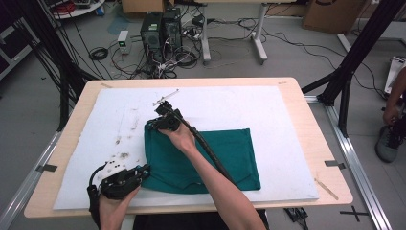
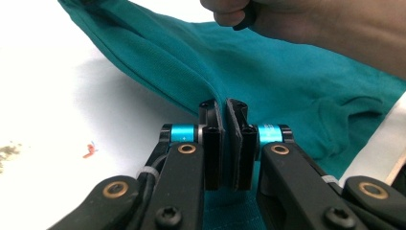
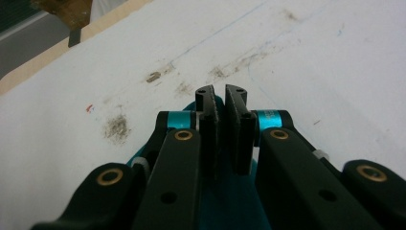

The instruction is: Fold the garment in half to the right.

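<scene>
Teal cloth (image 1: 210,160) gripped at two left-side corners on a white board (image 1: 268,105).

Stained white board laid over a light wooden table (image 1: 316,139); grey floor beyond with computer towers (image 1: 160,28) and tangled cables (image 1: 167,64). Cloth spread flat at the board's near centre. Left gripper (image 2: 225,108) at the near-left corner: jaws closed almost fully, pinching a fold of teal fabric. Right gripper (image 3: 221,98) at the far-left corner: jaws likewise nearly closed, teal fabric visible between and beneath; grip on the cloth edge apparent, contact partly hidden.
</scene>
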A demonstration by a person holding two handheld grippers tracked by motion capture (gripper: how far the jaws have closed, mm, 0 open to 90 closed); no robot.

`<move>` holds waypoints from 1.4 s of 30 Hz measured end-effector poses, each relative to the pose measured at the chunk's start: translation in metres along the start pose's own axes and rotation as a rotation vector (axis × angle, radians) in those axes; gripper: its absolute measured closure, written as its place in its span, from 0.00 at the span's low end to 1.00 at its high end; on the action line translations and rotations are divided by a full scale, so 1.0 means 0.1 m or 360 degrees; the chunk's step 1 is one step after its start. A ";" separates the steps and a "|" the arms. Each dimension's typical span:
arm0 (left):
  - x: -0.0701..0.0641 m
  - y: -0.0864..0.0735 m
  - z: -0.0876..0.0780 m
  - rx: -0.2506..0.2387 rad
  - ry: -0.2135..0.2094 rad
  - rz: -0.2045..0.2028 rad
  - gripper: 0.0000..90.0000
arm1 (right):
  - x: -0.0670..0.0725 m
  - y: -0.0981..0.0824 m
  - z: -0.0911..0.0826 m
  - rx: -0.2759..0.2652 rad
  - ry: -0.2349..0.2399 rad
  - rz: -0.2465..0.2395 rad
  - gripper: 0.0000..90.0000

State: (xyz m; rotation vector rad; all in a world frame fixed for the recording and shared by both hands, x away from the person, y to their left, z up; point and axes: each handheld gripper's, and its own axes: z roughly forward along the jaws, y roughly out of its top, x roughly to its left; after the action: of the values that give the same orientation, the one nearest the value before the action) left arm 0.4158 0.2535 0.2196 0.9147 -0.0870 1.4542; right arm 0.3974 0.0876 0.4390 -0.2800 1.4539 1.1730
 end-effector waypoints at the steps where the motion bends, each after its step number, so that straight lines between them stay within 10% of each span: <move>1: 0.02 0.00 0.01 0.0008 -0.0021 -0.0010 0.95 | 0.00 0.00 -0.01 0.0000 -0.0006 -0.0010 0.95; 19: -0.25 0.18 0.28 -0.0015 -0.0263 0.0032 0.95 | -0.27 -0.17 -0.47 -0.0043 0.0091 0.0122 0.96; 42: -0.82 0.47 0.93 0.0052 -0.0455 0.0125 0.95 | -0.65 -0.61 -1.27 -0.0056 -0.0130 0.0156 0.96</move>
State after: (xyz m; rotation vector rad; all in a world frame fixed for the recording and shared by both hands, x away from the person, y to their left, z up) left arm 0.4041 0.1269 0.2575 1.1527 -0.3144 1.3922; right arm 0.3829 -0.0672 0.4405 -0.1841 1.3895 1.2756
